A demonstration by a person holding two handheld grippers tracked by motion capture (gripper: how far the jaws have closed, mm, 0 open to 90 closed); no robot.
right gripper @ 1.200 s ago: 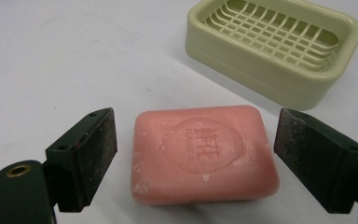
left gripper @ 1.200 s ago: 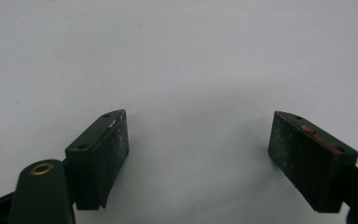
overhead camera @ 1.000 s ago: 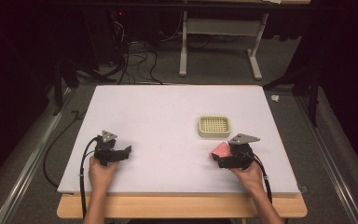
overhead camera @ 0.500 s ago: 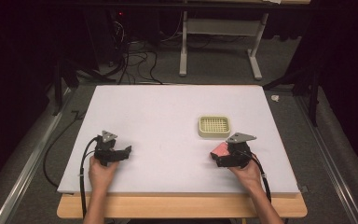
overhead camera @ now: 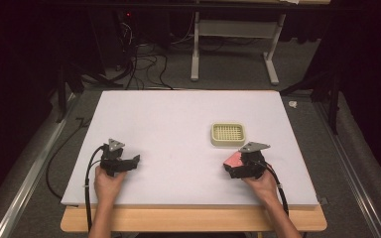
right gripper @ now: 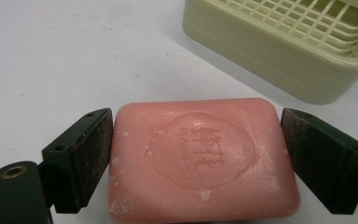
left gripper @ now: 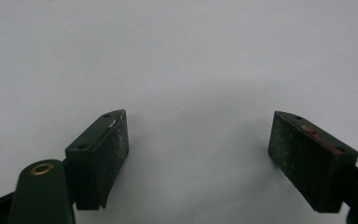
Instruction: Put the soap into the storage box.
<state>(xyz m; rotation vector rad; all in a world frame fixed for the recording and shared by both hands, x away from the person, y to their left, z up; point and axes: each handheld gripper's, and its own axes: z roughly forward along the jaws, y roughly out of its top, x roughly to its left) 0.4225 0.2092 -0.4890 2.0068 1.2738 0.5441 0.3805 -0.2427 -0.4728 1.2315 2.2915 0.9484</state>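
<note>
— What does the right hand-held gripper (right gripper: 196, 163) have hold of?

— A bar of pink soap (right gripper: 200, 158). The two black jaws press against its short ends, one on each side, so the gripper is closed to the bar's length and no further.

— How does the soap look?

— It is a rounded rectangle with soft corners, salmon pink, lying flat side up between the jaws. An oval seal is stamped into its top face, with raised characters and a line of small letters beneath them; I cannot read them with certainty. Pale flecks and crumbs sit along its edges and at the lower rim of the seal, and the surface has a faint sheen.

— Where is it relative to the soap dish?

— Near the soap dish (overhead camera: 228, 135), on the person's side of it and apart from it. In the high view the soap (overhead camera: 234, 161) shows as a pink patch at the front of the right hand-held gripper (overhead camera: 233, 168), just above the white worktop (overhead camera: 178, 119). The dish (right gripper: 279, 46) is pale green, squarish with rounded corners, and has a lattice grid on top.

— And the left hand-held gripper (left gripper: 198, 154)?

— Its jaws stand wide apart with nothing between them, just the bare worktop beneath. In the high view it (overhead camera: 131, 163) sits well to the left of the soap dish, held in the person's left hand (overhead camera: 108, 181) near the front edge.
</note>
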